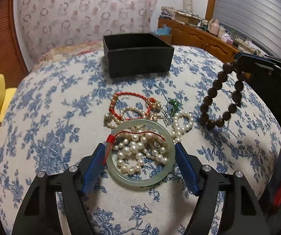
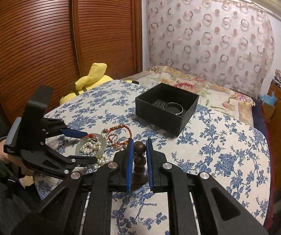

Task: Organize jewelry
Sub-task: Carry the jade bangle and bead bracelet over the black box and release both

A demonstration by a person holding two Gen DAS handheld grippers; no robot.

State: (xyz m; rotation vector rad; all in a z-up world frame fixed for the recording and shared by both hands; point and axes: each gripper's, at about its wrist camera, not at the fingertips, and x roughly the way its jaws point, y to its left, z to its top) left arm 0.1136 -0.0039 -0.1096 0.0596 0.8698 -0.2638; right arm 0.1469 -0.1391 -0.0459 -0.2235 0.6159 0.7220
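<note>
Jade bangle (image 1: pixel 140 152): pale green ring, flat on the bed, red cord (image 1: pixel 138 133) tied across it, pearl strands (image 1: pixel 140 148) heaped inside and behind. Red braided bracelet (image 1: pixel 132 99) and green bead charm (image 1: pixel 174 104): behind the pearls. Wooden bead bracelet (image 1: pixel 221 96): dark brown, hanging off the bed, one bead pinched. Black box (image 2: pixel 166 108): open, behind the pile, holding a dark bangle (image 2: pixel 172 108).
</note>
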